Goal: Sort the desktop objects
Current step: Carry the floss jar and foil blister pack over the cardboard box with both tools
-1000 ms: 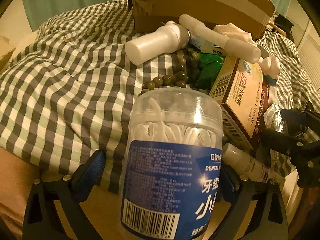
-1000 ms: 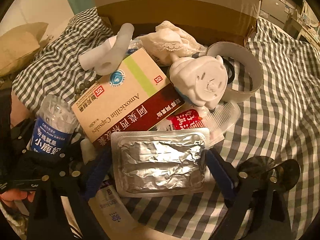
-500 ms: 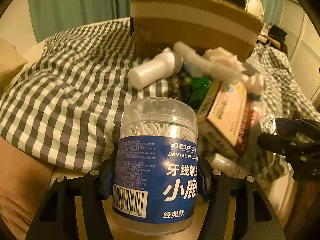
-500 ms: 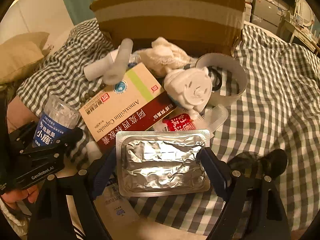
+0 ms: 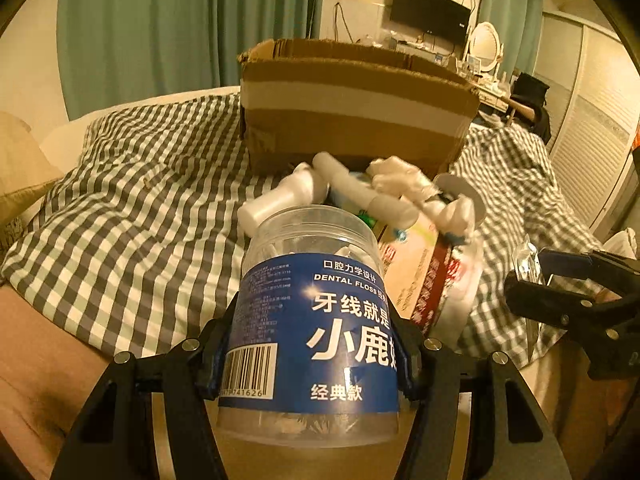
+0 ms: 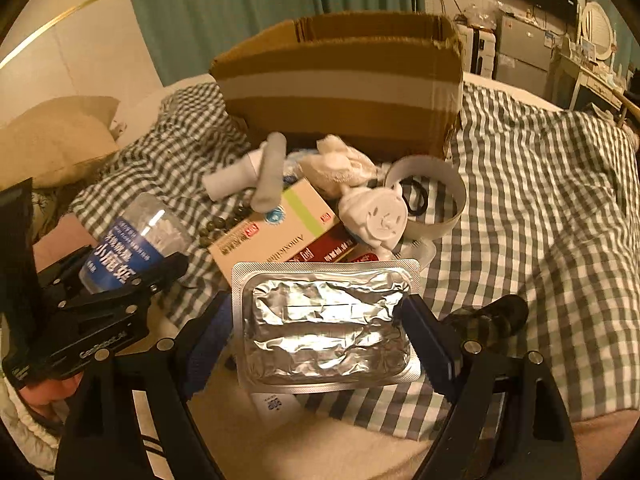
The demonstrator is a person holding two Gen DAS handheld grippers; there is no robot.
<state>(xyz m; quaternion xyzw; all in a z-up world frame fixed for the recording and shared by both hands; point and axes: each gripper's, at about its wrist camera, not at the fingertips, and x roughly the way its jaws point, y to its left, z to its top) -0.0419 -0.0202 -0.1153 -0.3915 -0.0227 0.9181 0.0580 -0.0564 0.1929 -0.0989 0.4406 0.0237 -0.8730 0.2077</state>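
Observation:
My left gripper (image 5: pixel 312 356) is shut on a clear dental floss jar (image 5: pixel 316 320) with a blue label, held up above the bed; the jar also shows in the right wrist view (image 6: pixel 132 244). My right gripper (image 6: pixel 320 320) is shut on a silver foil blister pack (image 6: pixel 326 320), lifted above the pile; its edge shows in the left wrist view (image 5: pixel 528 260). An open cardboard box (image 5: pixel 356 108) stands behind the pile, also in the right wrist view (image 6: pixel 340 80).
On the checked cloth (image 6: pixel 540 208) lie an amoxicillin box (image 6: pixel 276 232), a white bear-shaped item (image 6: pixel 376 216), white tubes (image 6: pixel 268 176), dark beads (image 6: pixel 224 224), a white band ring (image 6: pixel 436 196) and crumpled white cloth (image 6: pixel 344 164). A pillow (image 6: pixel 52 136) lies left.
Both grippers have risen and pulled back from the pile with their objects; the box's open top and the room behind now show. The left gripper's fingers closed onto the jar.

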